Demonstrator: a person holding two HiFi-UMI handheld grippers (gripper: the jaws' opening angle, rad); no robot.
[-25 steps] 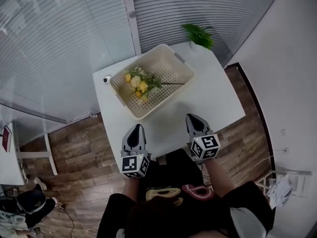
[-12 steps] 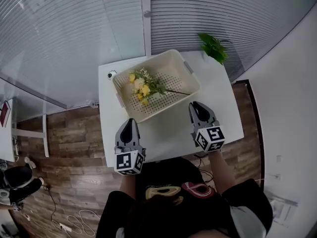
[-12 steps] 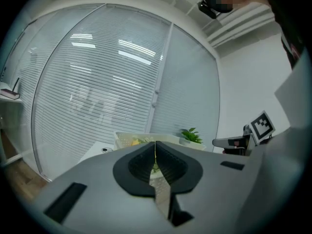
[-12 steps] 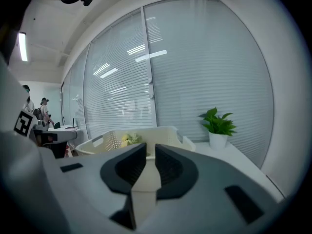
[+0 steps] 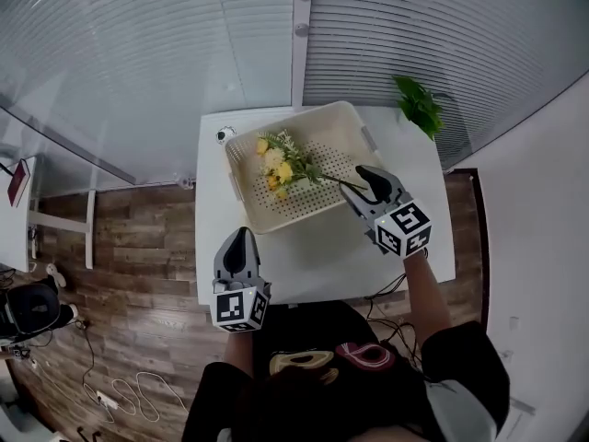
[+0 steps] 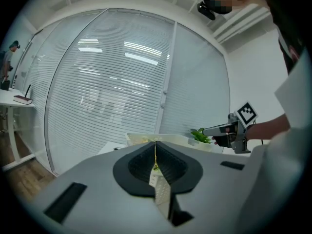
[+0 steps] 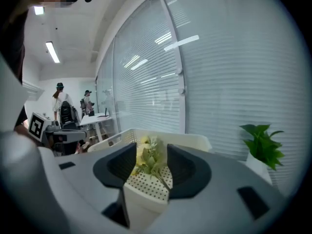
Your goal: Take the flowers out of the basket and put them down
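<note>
Two grippers are in my view: my right gripper (image 5: 367, 177), jaws just opening and empty, hovers over the rim of the basket (image 5: 241, 188) with the flowers (image 5: 283, 166) lying inside just beyond its fingertips, while my left gripper (image 5: 239, 239), jaws pressed together, sits well back from them.

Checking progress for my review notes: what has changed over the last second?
The right gripper has advanced to the near rim of the basket, toward the flowers, and its jaws have just been opening, gripping nothing. The left gripper stays shut; the flowers still lie in the basket.
</note>
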